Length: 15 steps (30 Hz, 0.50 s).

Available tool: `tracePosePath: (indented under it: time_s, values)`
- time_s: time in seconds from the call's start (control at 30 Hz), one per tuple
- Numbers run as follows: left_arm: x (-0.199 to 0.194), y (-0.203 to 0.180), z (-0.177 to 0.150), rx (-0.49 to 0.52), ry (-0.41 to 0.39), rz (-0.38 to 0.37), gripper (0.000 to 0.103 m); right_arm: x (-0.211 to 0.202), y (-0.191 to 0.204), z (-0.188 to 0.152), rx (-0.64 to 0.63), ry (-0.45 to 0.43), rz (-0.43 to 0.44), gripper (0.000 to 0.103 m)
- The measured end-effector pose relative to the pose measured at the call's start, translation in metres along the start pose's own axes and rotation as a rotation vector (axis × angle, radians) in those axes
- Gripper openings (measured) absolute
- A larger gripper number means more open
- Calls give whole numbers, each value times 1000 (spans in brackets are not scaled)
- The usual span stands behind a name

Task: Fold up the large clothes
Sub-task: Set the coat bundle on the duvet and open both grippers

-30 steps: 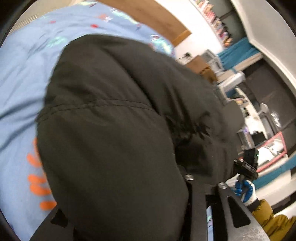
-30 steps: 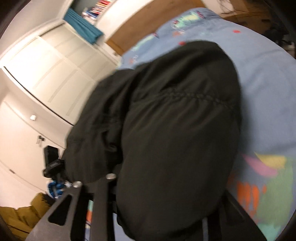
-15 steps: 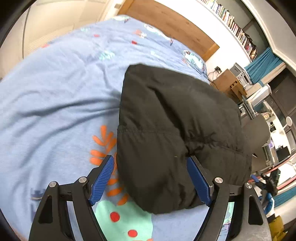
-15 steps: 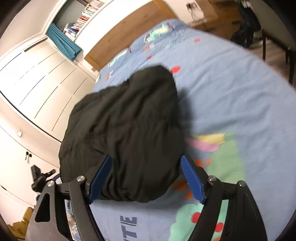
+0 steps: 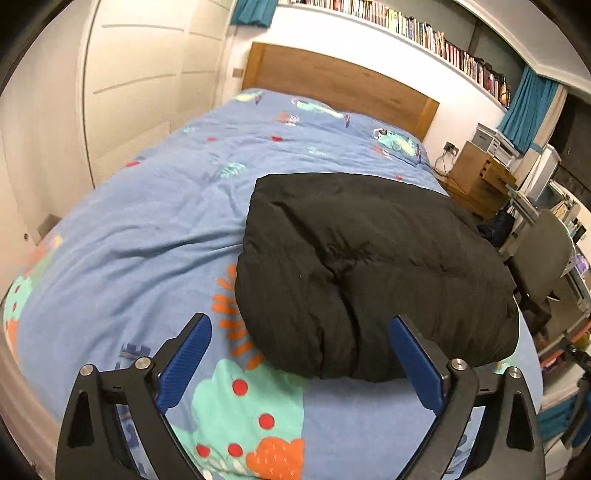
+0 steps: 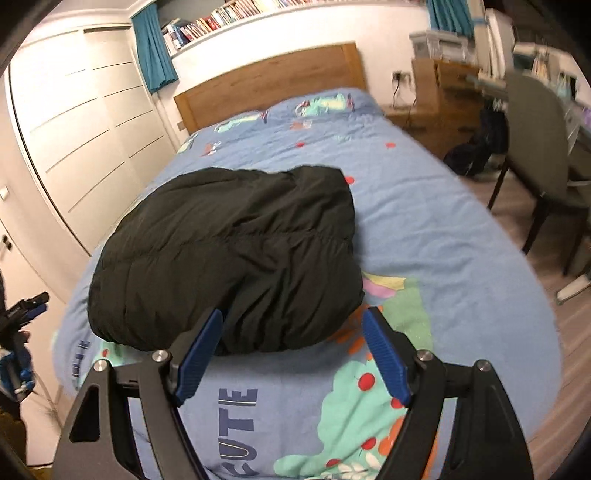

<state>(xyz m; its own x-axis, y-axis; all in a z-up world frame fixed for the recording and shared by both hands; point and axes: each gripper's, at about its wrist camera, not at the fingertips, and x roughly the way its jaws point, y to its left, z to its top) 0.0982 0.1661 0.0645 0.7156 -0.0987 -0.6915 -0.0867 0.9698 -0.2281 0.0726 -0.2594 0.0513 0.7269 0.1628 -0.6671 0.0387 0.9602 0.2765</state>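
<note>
Left wrist view: black puffy jacket (image 5: 369,273) lies folded in a thick bundle on the blue patterned duvet (image 5: 147,229), right of the bed's middle, its near edge at the orange leaf print. Left gripper (image 5: 301,354) is released, blue pads (image 5: 188,362) spread wide, jaws have just been opening; nothing pinched between them, the jacket's near edge shows in the gap but the pads are clear of it. Wooden headboard (image 5: 343,85) at the far end, bookshelf (image 5: 424,33) above it, white wardrobe doors (image 5: 140,92) to the left, teal curtain (image 5: 528,107) and grey chair (image 5: 543,251) to the right.

Right wrist view: same jacket (image 6: 236,258) sits on the duvet (image 6: 443,240) left of centre, just beyond the fingertips. Right gripper (image 6: 293,354) is released too, pads (image 6: 384,354) apart and not pressing on fabric, gap narrower than the left one. Duvet print with letters "UTE" (image 6: 236,428) shows between the arms. Headboard (image 6: 269,81) behind, chair (image 6: 535,147) right. At the left edge the other gripper's tip (image 6: 26,302) shows, with a blue-gloved hand (image 6: 14,365) below it, blurred.
</note>
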Motion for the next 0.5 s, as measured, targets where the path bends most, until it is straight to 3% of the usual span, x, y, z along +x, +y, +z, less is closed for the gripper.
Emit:
tracePosePath:
  time_s: [0.27, 0.5]
  values:
    - [-21, -42, -39, 89, -46, 77, 102, -52, 60, -26, -61, -118, -109, 77]
    - [-37, -76, -55, 161, -95, 86, 102, -61, 107, -38, -142, -109, -147, 77]
